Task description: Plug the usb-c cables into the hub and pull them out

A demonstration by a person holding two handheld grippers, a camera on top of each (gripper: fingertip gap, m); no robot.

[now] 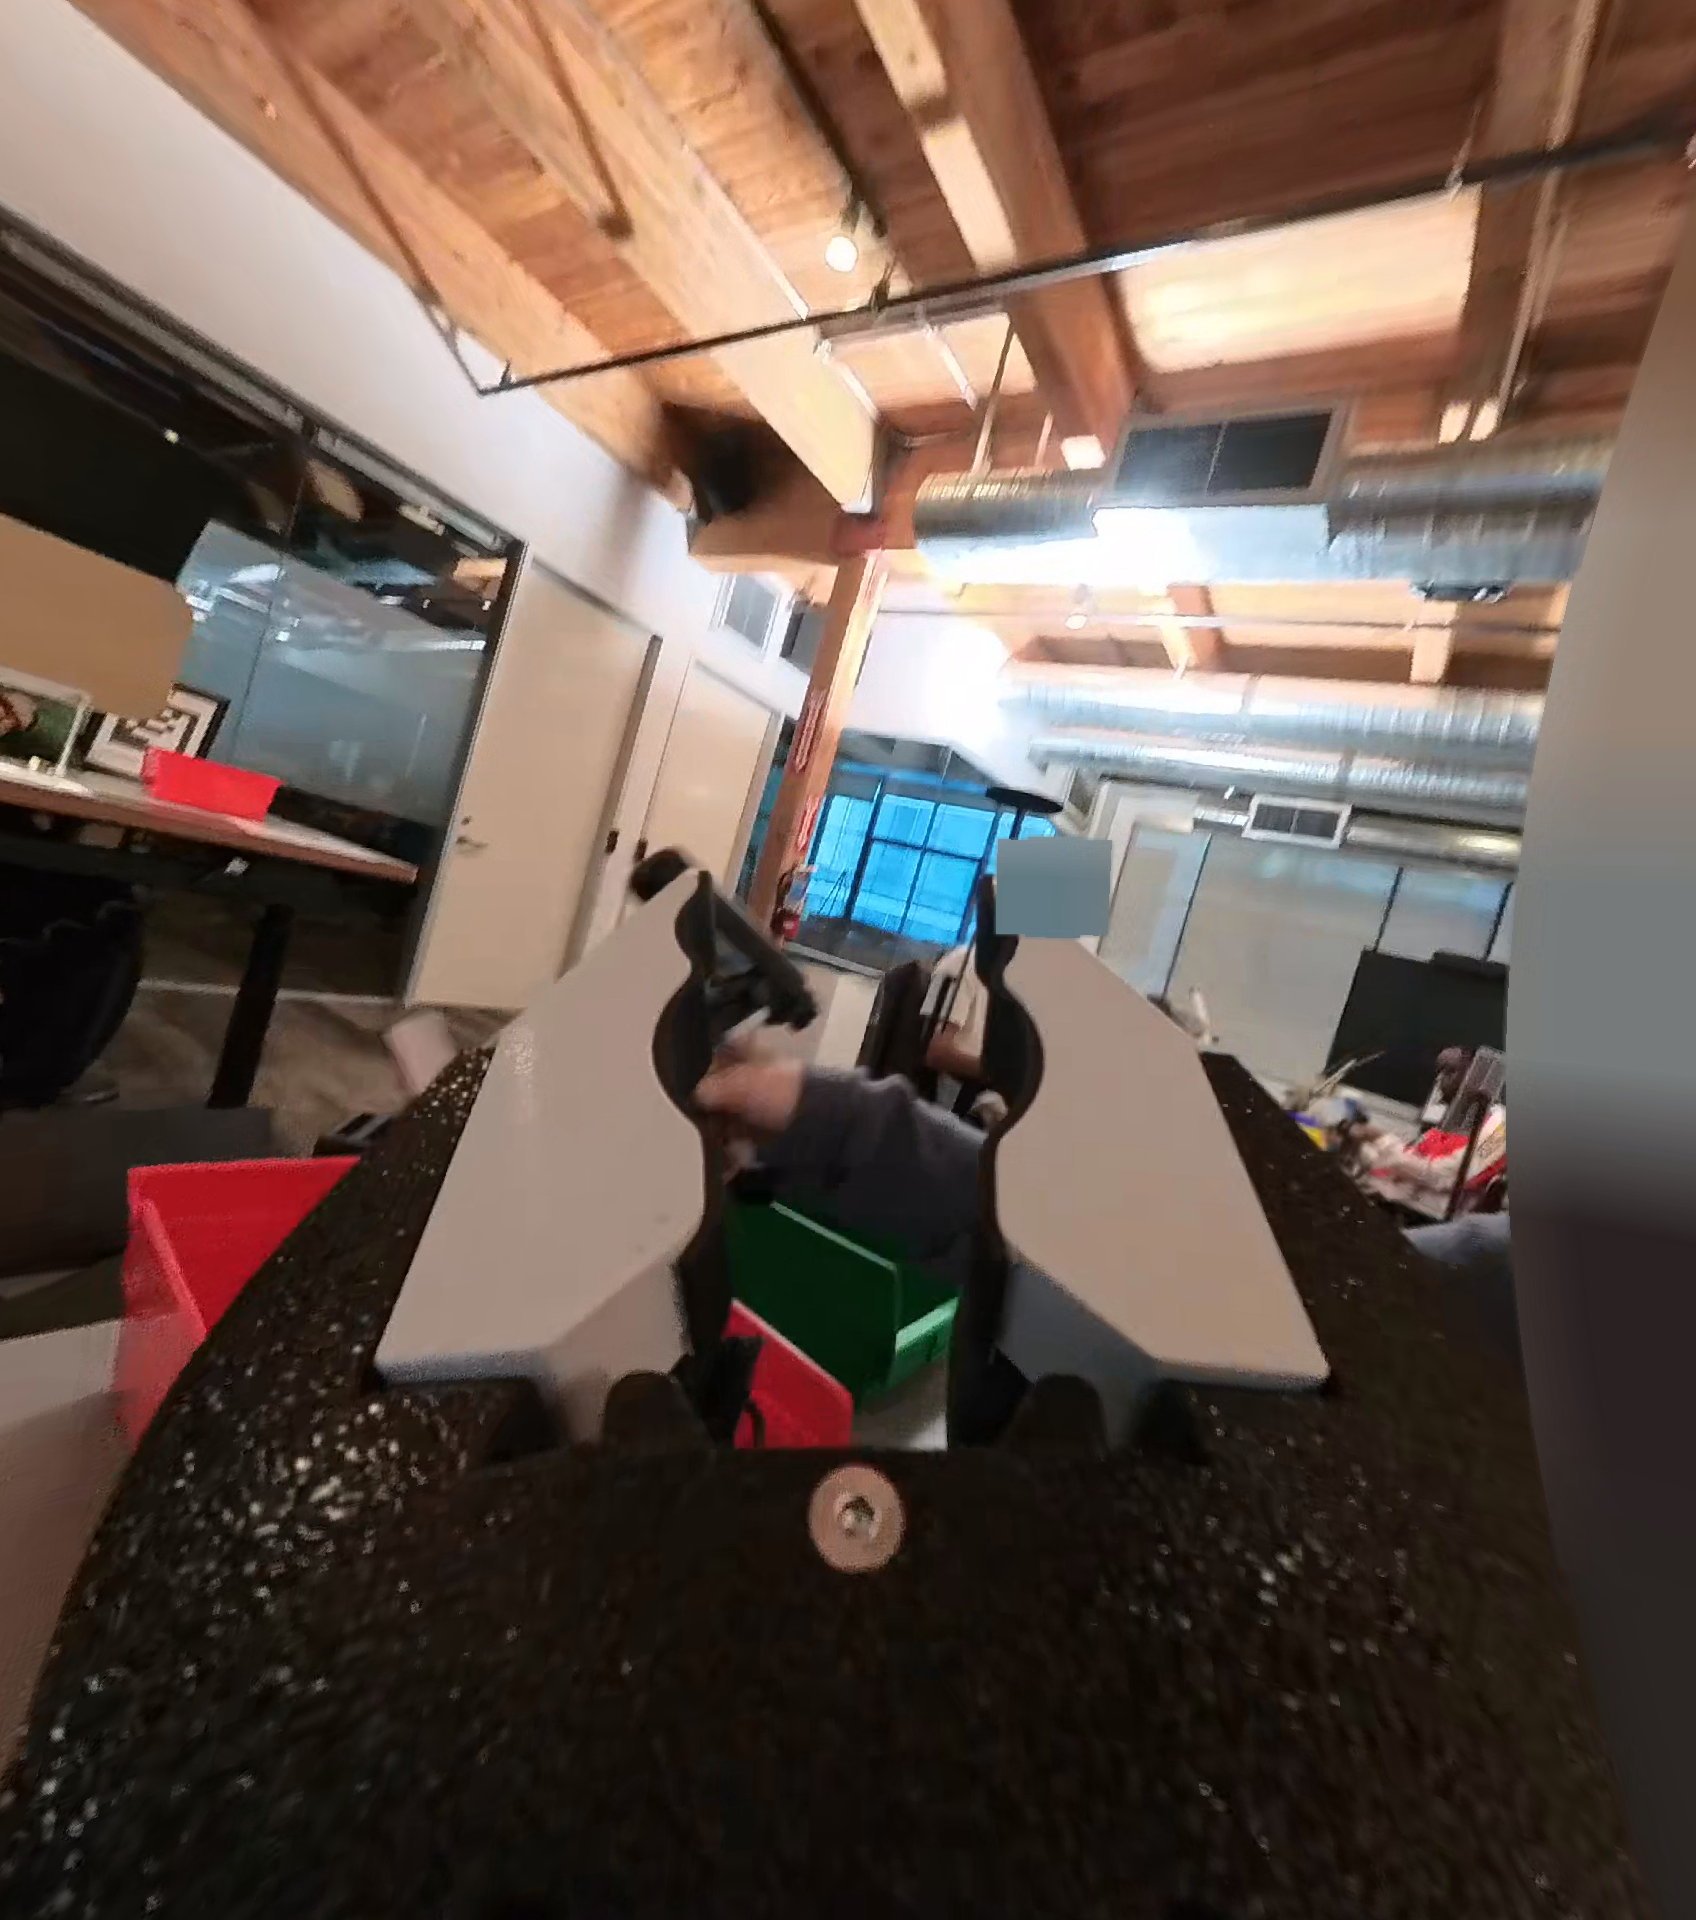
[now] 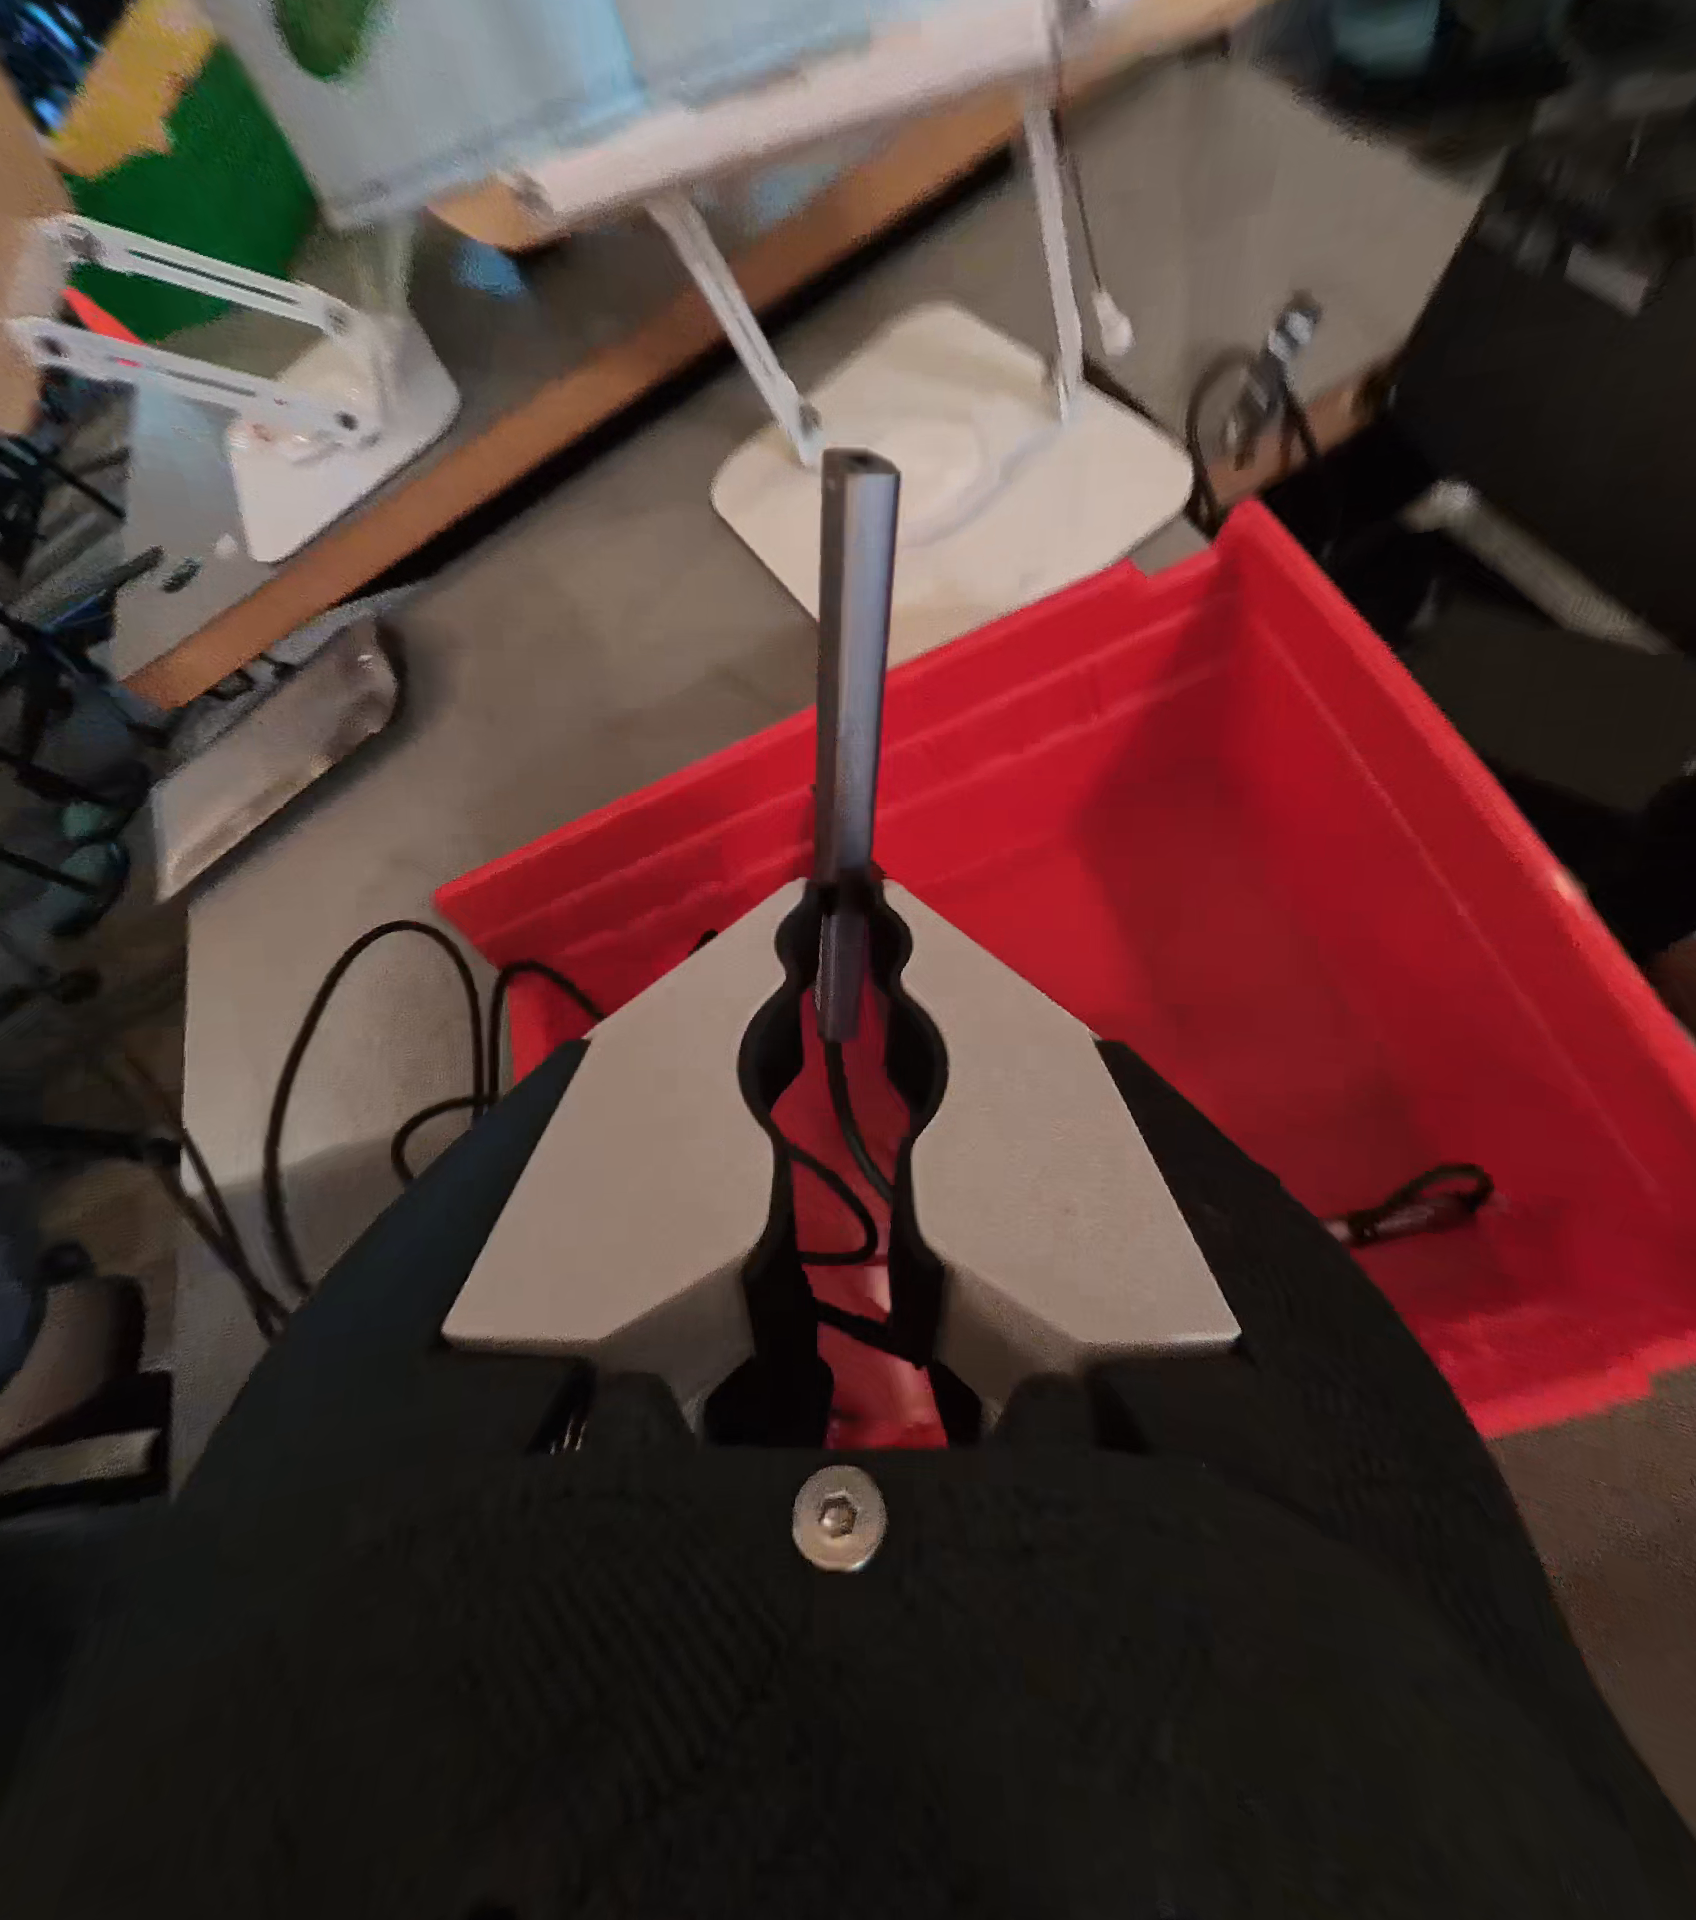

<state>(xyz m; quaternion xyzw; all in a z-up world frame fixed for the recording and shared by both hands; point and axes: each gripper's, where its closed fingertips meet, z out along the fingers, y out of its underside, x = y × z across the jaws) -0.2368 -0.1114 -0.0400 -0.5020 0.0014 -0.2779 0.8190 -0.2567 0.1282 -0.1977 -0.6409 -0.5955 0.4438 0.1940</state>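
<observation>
Two grippers: right gripper clamps slim grey metal hub; left gripper spread, empty; no cable plugged.

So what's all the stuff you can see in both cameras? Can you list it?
hub: one, grey, pinched upright in the right gripper
cable: one, black, hanging from the hub's lower end
red bin: one, red, under the right gripper on the grey surface
bundled cable: one, black, lying inside that red bin
loose cable: one, black, looping on the surface left of the bin
lamp base: one, white, beyond the bin
green bin: one, green, seen between the left gripper's fingers
left gripper: one, black and grey, open, holding nothing
right gripper: one, black and grey, shut on the hub
</observation>
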